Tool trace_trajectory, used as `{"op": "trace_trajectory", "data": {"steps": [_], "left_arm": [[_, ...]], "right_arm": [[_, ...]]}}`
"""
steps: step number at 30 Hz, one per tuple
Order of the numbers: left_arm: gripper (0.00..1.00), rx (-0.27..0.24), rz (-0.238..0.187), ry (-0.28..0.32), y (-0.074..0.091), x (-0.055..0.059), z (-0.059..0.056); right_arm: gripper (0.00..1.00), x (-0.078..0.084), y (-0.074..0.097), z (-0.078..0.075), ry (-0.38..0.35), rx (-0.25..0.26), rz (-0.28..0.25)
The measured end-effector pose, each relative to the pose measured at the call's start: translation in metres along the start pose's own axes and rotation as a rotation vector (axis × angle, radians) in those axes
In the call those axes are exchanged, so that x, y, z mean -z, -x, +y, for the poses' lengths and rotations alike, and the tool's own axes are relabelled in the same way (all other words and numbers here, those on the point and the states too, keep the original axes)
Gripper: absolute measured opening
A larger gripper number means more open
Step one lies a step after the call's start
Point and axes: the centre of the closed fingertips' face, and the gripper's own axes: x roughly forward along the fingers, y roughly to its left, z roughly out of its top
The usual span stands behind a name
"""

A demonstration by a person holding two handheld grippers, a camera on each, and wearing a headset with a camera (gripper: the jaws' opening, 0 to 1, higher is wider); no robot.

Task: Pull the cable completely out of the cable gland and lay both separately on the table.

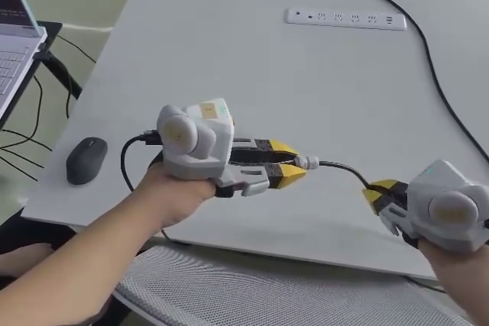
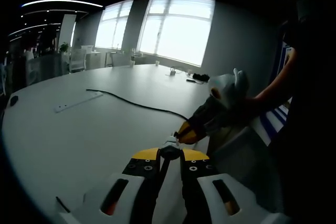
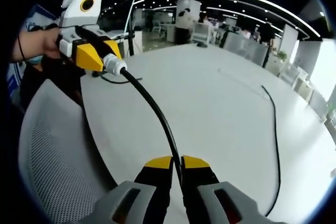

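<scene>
Fingers of the left gripper [image 1: 294, 163] close narrowly on one small white plastic cable gland [image 1: 307, 163]. Those of the right gripper [image 1: 380, 191], nearly together, pinch one thin black cable [image 1: 340, 166] emerging from it, above the white table [image 1: 306, 74].

White table [image 1: 229, 74], power strip [image 1: 345, 18], black cord [image 1: 435, 74], dark mouse [image 1: 85, 159]

Head view: high, looking down across tabletop [image 1: 306, 74] from near edge. Gripper views: low, close, facing each other. Left sees right hand-held gripper [image 2: 185, 132]; right sees left hand-held gripper [image 3: 100, 56].
</scene>
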Motion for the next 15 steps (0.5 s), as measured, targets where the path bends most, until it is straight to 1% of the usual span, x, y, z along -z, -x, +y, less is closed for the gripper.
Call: {"op": "trace_trajectory", "data": {"steps": [3,7,8,9,10,11,14,15], "left_arm": [[0.15,0.001,0.001,-0.003,0.0,0.0,0.001],[0.15,0.005,0.003,0.005,-0.001,0.001,0.001],[0.15,0.006,-0.001,0.009,-0.001,0.0,0.001],[0.15,0.006,-0.003,0.012,-0.001,0.0,0.001],[0.15,0.007,-0.004,0.013,-0.002,0.0,0.001],[0.15,0.007,-0.003,0.015,-0.002,0.0,0.001],[0.15,0.008,0.0,0.015,-0.002,0.001,0.0],[0.15,0.01,0.001,0.015,-0.002,0.001,0.0]], "right_arm": [[0.06,-0.005,0.002,0.001,0.03,0.0,-0.009],[0.11,-0.02,0.006,0.007,0.084,-0.018,-0.049],[0.13,-0.025,0.007,0.01,0.11,-0.029,-0.058],[0.15,-0.027,0.007,0.012,0.138,-0.036,-0.057],[0.16,-0.029,0.007,0.013,0.17,-0.034,-0.056],[0.18,-0.035,0.007,0.016,0.208,-0.038,-0.07],[0.21,-0.047,0.008,0.024,0.262,-0.057,-0.092],[0.21,-0.052,0.008,0.028,0.298,-0.064,-0.102]]}}
